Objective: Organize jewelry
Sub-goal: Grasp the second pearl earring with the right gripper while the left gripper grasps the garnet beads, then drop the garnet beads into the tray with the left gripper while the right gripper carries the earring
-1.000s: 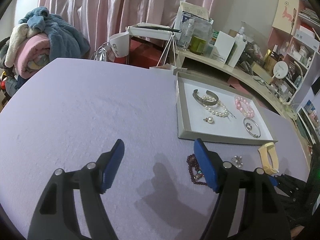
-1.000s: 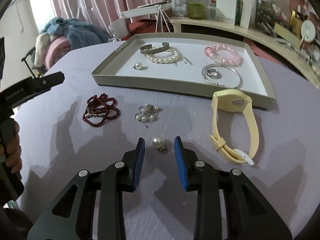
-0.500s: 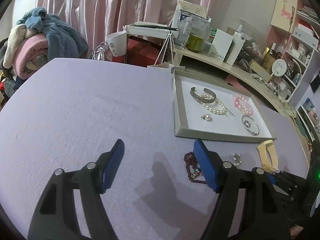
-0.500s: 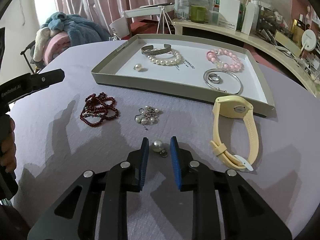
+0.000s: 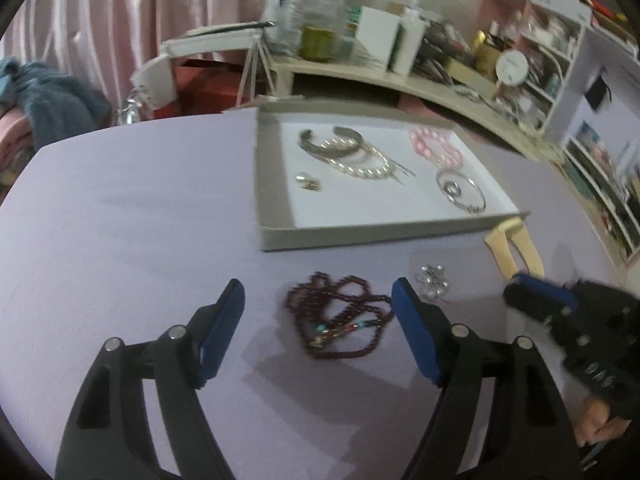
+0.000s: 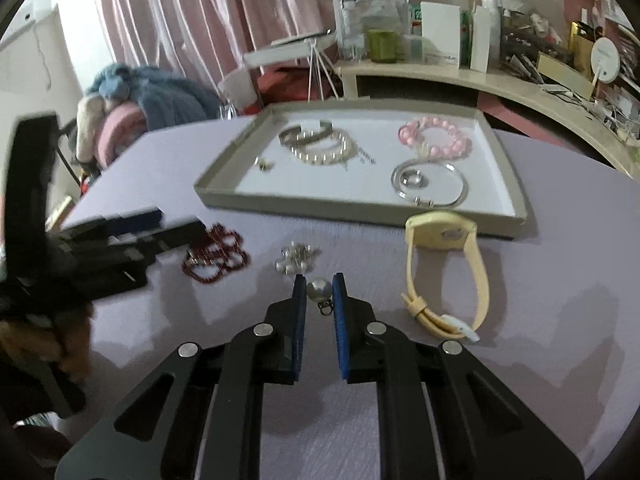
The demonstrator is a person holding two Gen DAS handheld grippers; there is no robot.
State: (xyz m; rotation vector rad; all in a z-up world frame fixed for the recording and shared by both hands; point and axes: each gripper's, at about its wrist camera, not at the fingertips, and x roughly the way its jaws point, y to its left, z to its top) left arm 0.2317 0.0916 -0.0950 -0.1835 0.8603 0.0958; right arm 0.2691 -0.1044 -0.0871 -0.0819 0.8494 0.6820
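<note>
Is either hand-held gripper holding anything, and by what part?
Right hand-held gripper pinches the pearl earring by its pearl. Left hand-held gripper, opening, holds nothing.

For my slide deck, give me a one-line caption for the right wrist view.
Right claw shut on a pearl earring, lifted off the lilac table before the jewelry tray.

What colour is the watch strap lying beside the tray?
Pale yellow watch strap, clearest in the right wrist view.

Pearl earring [image 6: 319, 289] glossy, metal clasp; tablecloth [image 6: 540, 360] matt lilac fabric; tray [image 6: 304, 208] dull cardboard; watch strap [image 6: 480, 276] smooth rubbery.
</note>
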